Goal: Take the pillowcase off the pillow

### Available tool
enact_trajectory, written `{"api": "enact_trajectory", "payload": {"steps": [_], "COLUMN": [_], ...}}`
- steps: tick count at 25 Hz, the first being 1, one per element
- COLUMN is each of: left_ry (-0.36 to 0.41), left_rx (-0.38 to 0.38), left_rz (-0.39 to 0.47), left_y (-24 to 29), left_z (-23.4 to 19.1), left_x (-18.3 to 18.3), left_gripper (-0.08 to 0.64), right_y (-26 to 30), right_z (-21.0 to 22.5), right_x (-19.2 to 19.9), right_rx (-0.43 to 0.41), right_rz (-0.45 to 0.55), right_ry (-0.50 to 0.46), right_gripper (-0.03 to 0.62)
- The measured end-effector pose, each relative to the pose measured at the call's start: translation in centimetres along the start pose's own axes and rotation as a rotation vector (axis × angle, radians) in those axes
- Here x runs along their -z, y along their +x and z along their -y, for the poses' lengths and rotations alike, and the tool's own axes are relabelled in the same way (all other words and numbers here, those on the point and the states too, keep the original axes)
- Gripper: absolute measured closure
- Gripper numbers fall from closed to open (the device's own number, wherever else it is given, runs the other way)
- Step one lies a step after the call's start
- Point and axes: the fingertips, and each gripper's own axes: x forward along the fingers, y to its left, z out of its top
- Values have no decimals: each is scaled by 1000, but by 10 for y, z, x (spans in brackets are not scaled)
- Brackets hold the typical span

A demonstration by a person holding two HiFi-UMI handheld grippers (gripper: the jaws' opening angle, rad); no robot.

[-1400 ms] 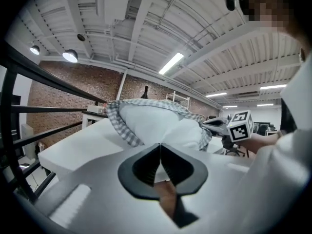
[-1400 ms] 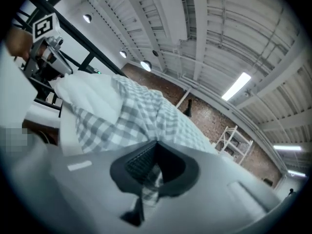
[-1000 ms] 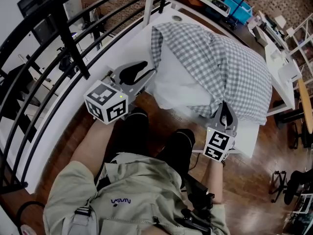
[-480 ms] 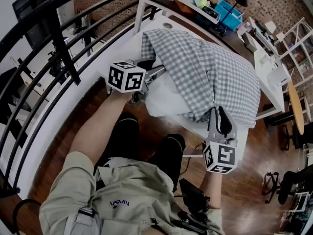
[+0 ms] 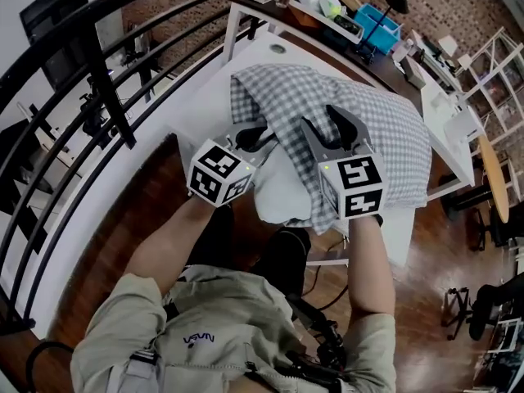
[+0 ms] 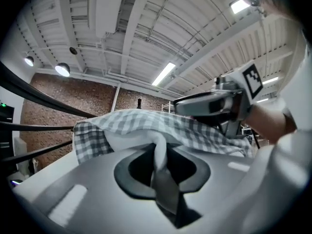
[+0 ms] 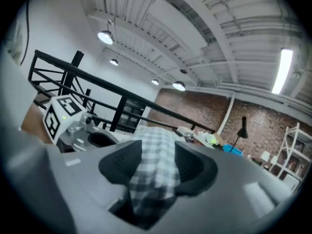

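Your left gripper (image 5: 254,137), jaws just closing, is pinching the pillow's (image 5: 280,188) near edge. Your right gripper (image 5: 327,121), jaws just opening wide, is straddling the pillowcase (image 5: 377,133) on the table (image 5: 203,97) beside the left railing (image 5: 105,70).

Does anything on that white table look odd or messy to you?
Yes: the checked pillowcase is rumpled and bunched partway up, so the white pillow bulges bare out of its near end on the table.

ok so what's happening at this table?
A person is stripping a checked pillowcase off a pillow on the white table. The left hand-held gripper has just closed on a fold of the white pillow. The right hand-held gripper has just opened its jaws, with pillowcase cloth between them.
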Motion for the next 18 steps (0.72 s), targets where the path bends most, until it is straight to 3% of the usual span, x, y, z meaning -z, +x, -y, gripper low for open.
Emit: {"api": "enact_trajectory", "payload": {"steps": [3, 4, 6, 7, 10, 14, 16, 18], "left_ry": [42, 45, 42, 46, 86, 159, 167, 169], "left_rx": [-10, -17, -16, -11, 12, 77, 100, 106], "left_rz": [8, 11, 29, 40, 78, 133, 153, 151], "left_y": [-8, -11, -17, -21, -33, -57, -70, -76], "left_z": [10, 10, 11, 13, 29, 54, 59, 61], "left_x": [2, 3, 4, 4, 2, 15, 22, 26], "left_gripper": [505, 508, 512, 514, 517, 517, 518, 515], "right_y": [34, 37, 37, 35, 29, 15, 7, 5], "right_z": [-7, -5, 6, 15, 51, 118, 150, 162], "right_x": [22, 23, 18, 14, 9, 27, 48, 74], "right_rx": [-28, -10, 56, 95, 233, 433, 494, 473], "right_rz": [-139, -154, -138, -125, -122, -205, -262, -295], "right_ry": [-81, -107, -132, -134, -163, -210, -158, -47], "right_gripper": [392, 430, 575, 586, 586, 586, 586, 586]}}
